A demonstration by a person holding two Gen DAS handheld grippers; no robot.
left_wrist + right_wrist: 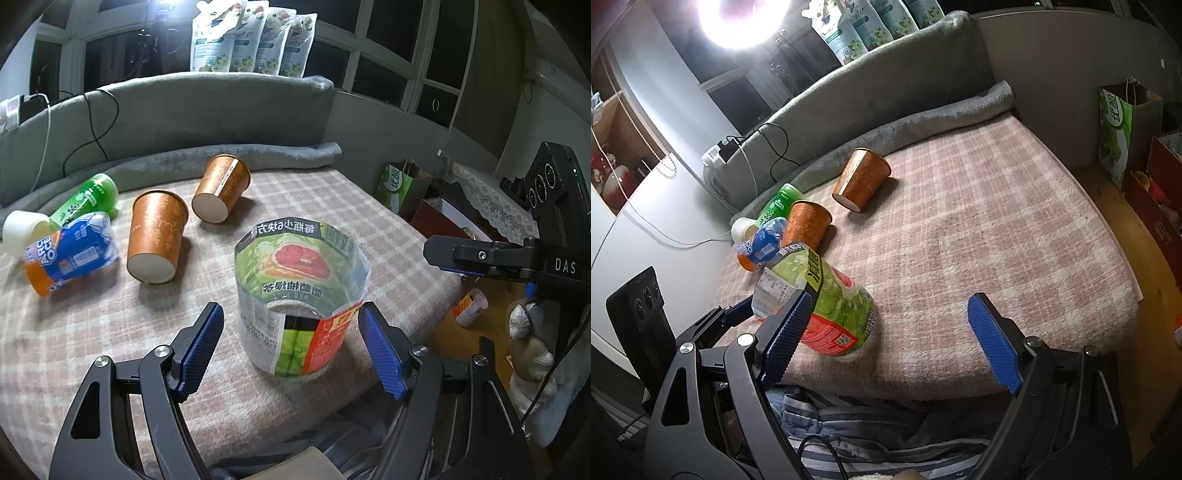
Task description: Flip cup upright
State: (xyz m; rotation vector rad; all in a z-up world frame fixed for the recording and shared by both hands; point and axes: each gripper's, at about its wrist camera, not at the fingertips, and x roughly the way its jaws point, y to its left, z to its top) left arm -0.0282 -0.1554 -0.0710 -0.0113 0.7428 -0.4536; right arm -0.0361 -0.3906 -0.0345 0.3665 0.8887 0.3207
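Observation:
A cut-open plastic bottle cup with a green and red label stands upright, mouth up, on the checked blanket. My left gripper is open, its blue fingers either side of the cup's near wall, not touching. Two orange paper cups lie on their sides behind it, one nearer, one farther. In the right wrist view the label cup is at the left, just beyond the left finger of my open, empty right gripper. The orange cups lie farther back.
A blue-orange bottle, a green bottle and a white cup lie at the left. A grey blanket roll lines the back. The bed edge drops at the right to the floor with a green bag.

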